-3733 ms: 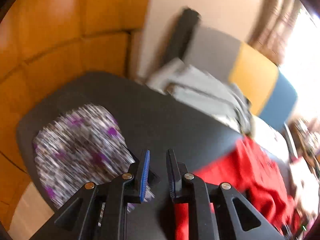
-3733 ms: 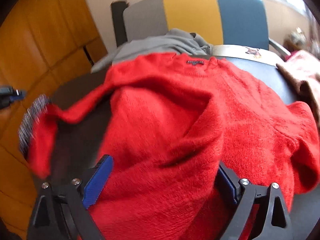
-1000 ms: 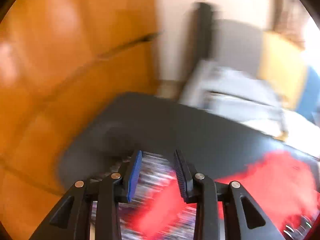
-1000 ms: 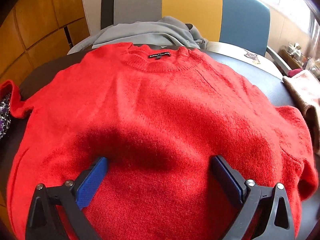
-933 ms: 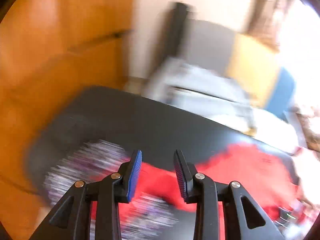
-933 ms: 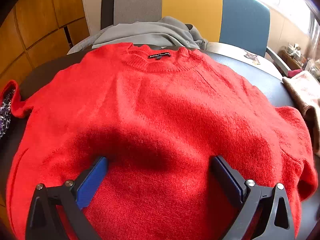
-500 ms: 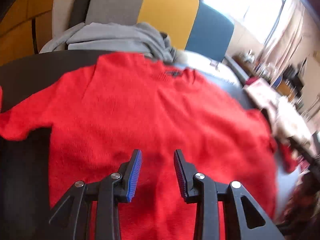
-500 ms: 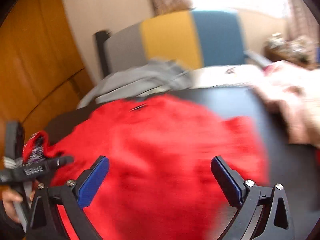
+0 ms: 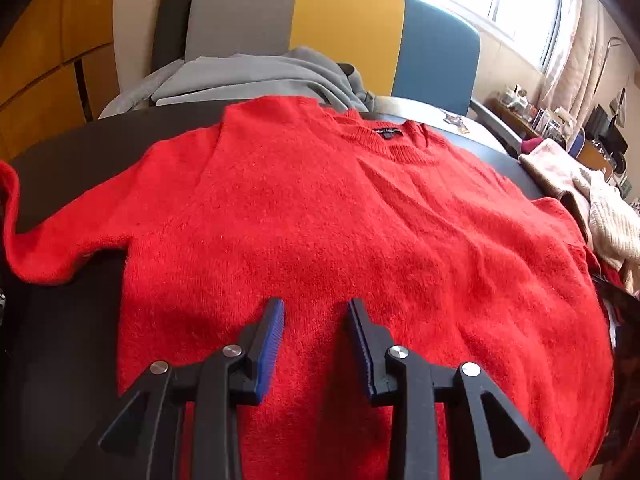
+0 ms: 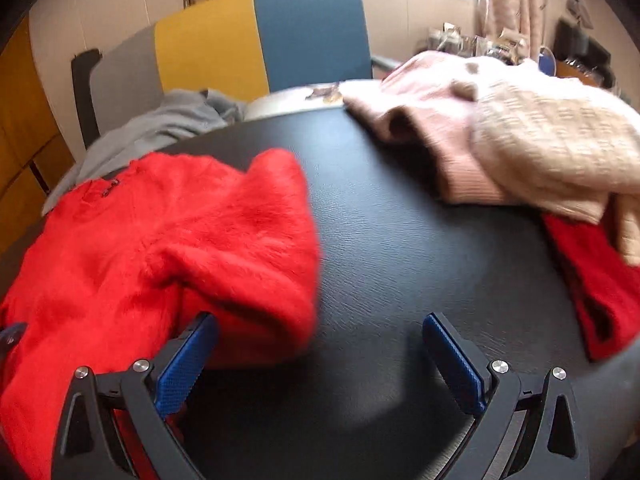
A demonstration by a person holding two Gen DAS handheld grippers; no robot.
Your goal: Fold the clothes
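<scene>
A red knitted sweater (image 9: 340,220) lies spread flat on the black table (image 9: 60,340), neck towards the chair, its left sleeve stretched out to the left edge. My left gripper (image 9: 316,308) hovers over the sweater's lower middle, open a little, holding nothing. In the right wrist view the sweater's right side (image 10: 180,240) lies bunched at the left, over bare table (image 10: 400,260). My right gripper (image 10: 320,328) is wide open, its left finger beside the red fold and nothing between its fingers.
A grey, yellow and blue chair (image 9: 320,32) stands behind the table with a grey garment (image 9: 248,76) on it. A pile of pink and cream knitwear (image 10: 500,128) and a further red garment (image 10: 592,292) lie at the table's right. A wooden wall is at the left.
My left gripper swung from the patterned cloth at the table's left end to above the sweater's middle. My right gripper moved right, off the sweater, towards the bare table and the knitwear pile.
</scene>
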